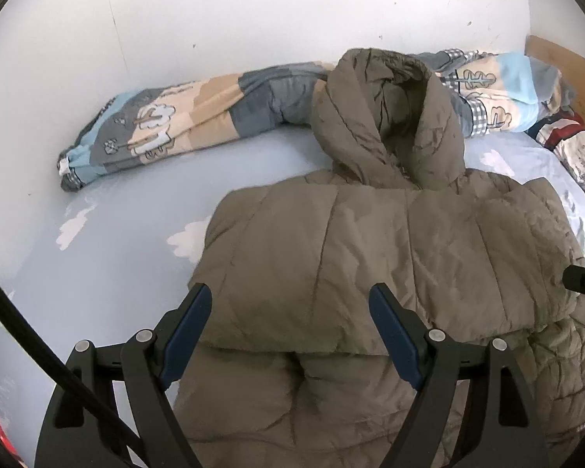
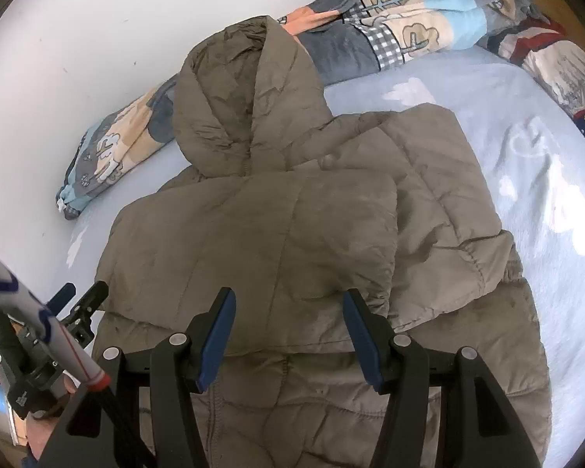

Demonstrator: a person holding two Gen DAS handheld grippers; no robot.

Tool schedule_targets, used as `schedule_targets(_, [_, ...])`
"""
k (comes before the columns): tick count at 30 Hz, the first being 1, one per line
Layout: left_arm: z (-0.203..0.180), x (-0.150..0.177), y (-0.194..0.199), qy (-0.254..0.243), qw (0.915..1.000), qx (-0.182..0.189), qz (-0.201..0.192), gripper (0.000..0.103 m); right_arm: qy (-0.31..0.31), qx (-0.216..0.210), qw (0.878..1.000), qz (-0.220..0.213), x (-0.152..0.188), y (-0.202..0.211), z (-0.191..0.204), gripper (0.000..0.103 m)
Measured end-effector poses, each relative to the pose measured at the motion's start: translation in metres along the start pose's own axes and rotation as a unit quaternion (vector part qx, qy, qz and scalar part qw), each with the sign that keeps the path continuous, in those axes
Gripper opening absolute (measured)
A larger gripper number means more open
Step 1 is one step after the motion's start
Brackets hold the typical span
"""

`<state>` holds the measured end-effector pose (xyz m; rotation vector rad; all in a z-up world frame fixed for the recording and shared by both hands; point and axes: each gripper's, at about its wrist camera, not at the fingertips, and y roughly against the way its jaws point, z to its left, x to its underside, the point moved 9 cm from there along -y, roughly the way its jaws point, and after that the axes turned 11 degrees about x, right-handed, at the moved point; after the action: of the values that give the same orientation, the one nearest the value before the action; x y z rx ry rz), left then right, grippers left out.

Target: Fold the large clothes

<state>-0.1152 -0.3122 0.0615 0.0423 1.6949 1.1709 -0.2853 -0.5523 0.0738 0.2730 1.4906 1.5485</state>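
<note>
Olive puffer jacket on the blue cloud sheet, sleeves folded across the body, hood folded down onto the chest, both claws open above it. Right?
One thing is wrong: the hood is not folded down. Both wrist views show it extended past the collar, toward the wall, resting against the rolled quilt. The rest holds: jacket on the sheet, sleeves across the body, left claw and right claw open.

My left camera looks forward and down along my left gripper (image 1: 288,300), close above the near edge of the jacket (image 1: 370,257). My right camera does the same from my right gripper (image 2: 288,304). Both share the jacket, the quilt (image 1: 175,124) and the far wall (image 1: 253,11).
</note>
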Motion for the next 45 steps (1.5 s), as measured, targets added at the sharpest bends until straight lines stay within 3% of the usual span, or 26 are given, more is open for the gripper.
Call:
schedule_targets(10, [0.000,-0.023,0.032,-0.011,0.9977,-0.013,-0.066,0.082,0.019,0.002,1.000,-0.009,0.002,0.006,0.009,0.062])
schedule_targets(22, [-0.001,-0.039,0.059,-0.009,0.9945,0.005,-0.104,0.082,0.044,0.018,0.999,-0.020,0.008,0.034,0.012,0.062])
schedule_targets(36, [-0.003,-0.051,0.077,0.018,0.9914,0.040,-0.123,0.082,0.059,0.030,0.997,-0.043,-0.063,0.090,0.050,0.062])
schedule_targets(45, [0.004,-0.055,0.085,0.035,0.9895,0.048,-0.132,0.082,0.080,0.039,0.994,-0.058,-0.091,0.113,0.083,0.062])
